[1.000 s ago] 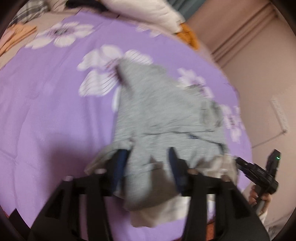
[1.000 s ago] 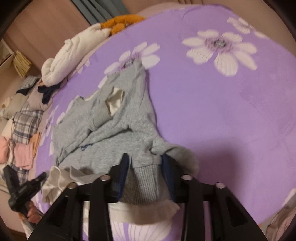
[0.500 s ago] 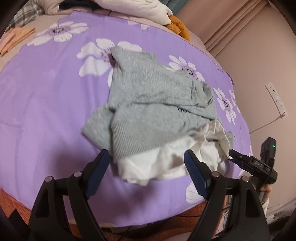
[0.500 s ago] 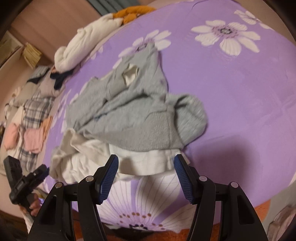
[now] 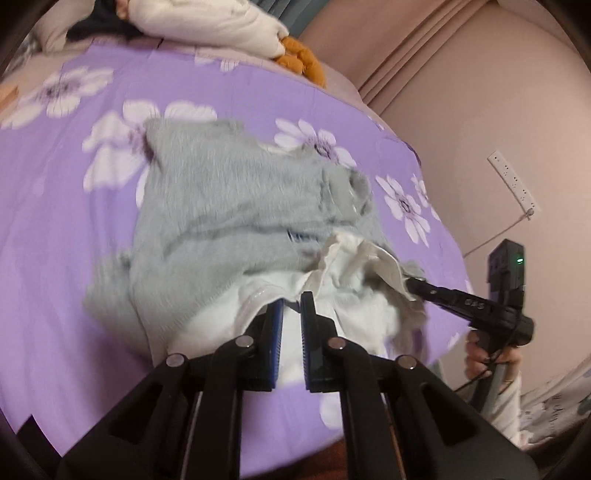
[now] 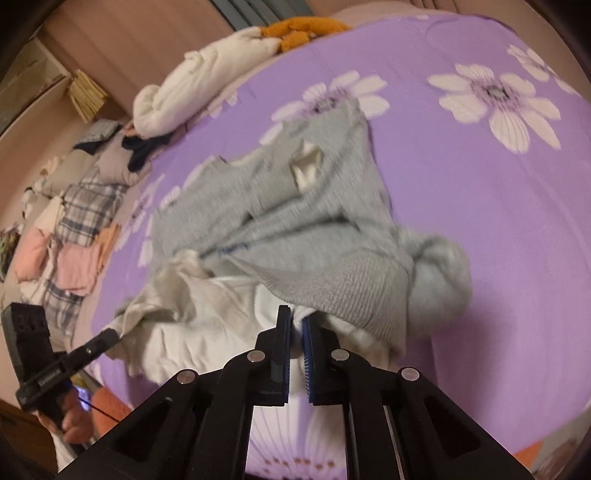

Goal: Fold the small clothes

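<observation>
A grey knit sweater (image 5: 221,206) with a white under-hem (image 5: 229,314) lies crumpled on the purple flowered bedspread (image 5: 55,240). My left gripper (image 5: 291,299) is shut on the white hem at its near edge. In the same view my right gripper (image 5: 410,283) bites the hem's bunched right corner, with a hand below it. The right wrist view shows the sweater (image 6: 295,221) with one sleeve balled at the right. There my right gripper (image 6: 295,315) is shut on the white hem under the ribbed band. My left gripper (image 6: 110,336) reaches the hem's left corner.
A white quilt (image 5: 207,22) and an orange plush toy (image 5: 299,62) lie at the head of the bed. Folded and checked clothes (image 6: 74,240) are piled along the far side. A socket strip (image 5: 511,179) hangs on the wall. The bed's near edge runs just under both grippers.
Both grippers let go of the grey fabric, drew back with jaws wide, then came in and shut on the white hem. The sweater now lies more bunched.
</observation>
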A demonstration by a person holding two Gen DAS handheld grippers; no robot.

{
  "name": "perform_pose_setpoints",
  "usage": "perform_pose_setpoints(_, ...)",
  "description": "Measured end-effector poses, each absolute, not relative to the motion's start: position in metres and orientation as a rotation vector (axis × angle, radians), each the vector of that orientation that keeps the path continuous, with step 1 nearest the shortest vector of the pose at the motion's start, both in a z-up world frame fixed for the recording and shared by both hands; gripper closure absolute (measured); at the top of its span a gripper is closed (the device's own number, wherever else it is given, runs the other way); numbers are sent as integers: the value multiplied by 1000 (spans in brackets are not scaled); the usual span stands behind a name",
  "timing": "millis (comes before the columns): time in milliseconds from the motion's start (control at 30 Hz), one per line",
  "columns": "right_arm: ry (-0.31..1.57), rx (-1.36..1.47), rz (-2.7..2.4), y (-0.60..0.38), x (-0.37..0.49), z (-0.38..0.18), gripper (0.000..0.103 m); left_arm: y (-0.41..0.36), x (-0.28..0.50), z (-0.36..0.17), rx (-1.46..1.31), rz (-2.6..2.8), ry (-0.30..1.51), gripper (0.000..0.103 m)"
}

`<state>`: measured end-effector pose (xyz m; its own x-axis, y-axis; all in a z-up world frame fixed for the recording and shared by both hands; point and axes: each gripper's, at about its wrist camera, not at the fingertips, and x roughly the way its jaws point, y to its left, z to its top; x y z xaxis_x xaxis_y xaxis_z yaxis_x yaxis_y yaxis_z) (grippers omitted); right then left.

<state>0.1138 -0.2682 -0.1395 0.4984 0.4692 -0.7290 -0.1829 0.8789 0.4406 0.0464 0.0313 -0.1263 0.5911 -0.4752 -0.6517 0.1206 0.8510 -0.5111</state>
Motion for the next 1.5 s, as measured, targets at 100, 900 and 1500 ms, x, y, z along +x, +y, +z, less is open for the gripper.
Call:
perform_pose_setpoints(100,939,337,393,-268,130,-130,96,36,61,-127,-424,-334,876,96)
perform_pose_setpoints(900,924,257,291,-273,188,-117,91,63,88,-100,-414,-265,855,37)
perform_pose_setpoints(1500,982,253,346,-280,103,-130,52,38,13,-140,-471,-316,1048,73)
